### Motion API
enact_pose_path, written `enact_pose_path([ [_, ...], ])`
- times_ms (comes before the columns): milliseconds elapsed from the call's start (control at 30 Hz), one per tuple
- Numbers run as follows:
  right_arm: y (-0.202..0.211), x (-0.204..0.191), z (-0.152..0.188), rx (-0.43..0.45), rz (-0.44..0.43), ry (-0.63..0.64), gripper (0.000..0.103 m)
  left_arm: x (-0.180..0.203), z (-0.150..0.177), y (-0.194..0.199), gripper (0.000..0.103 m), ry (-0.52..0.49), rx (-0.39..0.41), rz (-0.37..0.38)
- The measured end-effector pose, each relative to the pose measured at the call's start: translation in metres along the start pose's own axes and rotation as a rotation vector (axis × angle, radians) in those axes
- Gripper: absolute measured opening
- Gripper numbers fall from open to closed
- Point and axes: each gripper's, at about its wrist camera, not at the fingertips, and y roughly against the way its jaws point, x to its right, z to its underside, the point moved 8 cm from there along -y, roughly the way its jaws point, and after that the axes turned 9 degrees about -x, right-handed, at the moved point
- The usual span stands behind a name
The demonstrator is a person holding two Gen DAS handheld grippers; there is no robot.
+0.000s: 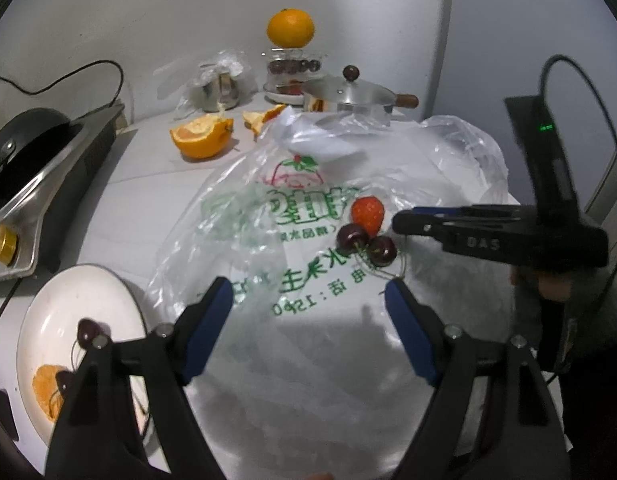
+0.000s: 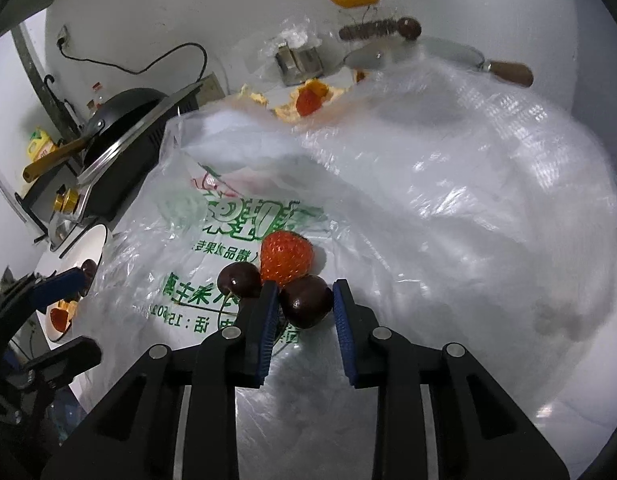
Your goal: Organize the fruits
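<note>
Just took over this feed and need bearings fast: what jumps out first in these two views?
A red strawberry lies on the printed plastic bag, with two dark cherries right beside it. The right tongs straddle the nearer cherry, though actual contact is unclear. At the back, a whole orange sits atop a glass jar.

The right hand-held gripper (image 2: 304, 292) points down at a clear plastic bag (image 2: 428, 200) printed in green and spread over the tabletop. A dark cherry (image 2: 306, 300) sits between its blue pads (image 2: 268, 312); the left pad touches it, while a slight gap seems to show at the right pad. Just beside lie a second cherry (image 2: 239, 279) and a strawberry (image 2: 286, 258), all three touching. At far left, the left hand-held gripper (image 2: 64, 312) hangs over a white plate (image 2: 90, 240).
</note>
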Motion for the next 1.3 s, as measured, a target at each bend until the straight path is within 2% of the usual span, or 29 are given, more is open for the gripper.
enact_pose_path([
  [367,0.033,0.019,-0.001,0.076,0.015,0.003,0.029,0.03,-0.024,-0.027,0.08,-0.064,-0.016,0.024],
  [633,0.039,0.027,0.002,0.086,-0.007,0.008,0.029,0.043,-0.036,-0.05,0.08,-0.094,-0.033,0.039],
  [867,0.036,0.029,0.004,0.087,-0.027,0.006,0.029,0.034,-0.05,-0.062,0.079,-0.039,-0.037,0.071],
  [1033,0.032,0.03,0.002,0.083,-0.034,0.008,0.029,0.025,-0.053,-0.077,0.066,0.045,-0.079,0.108],
  [1100,0.031,0.03,0.002,0.081,-0.033,0.013,0.029,0.023,-0.052,-0.084,0.056,0.083,-0.1,0.133],
  [1200,0.03,0.031,0.002,0.079,-0.032,0.012,0.029,0.021,-0.05,-0.088,0.048,0.114,-0.108,0.167],
  [1300,0.028,0.032,0.002,0.076,-0.031,0.009,0.029,0.018,-0.049,-0.092,0.048,0.138,-0.121,0.174],
])
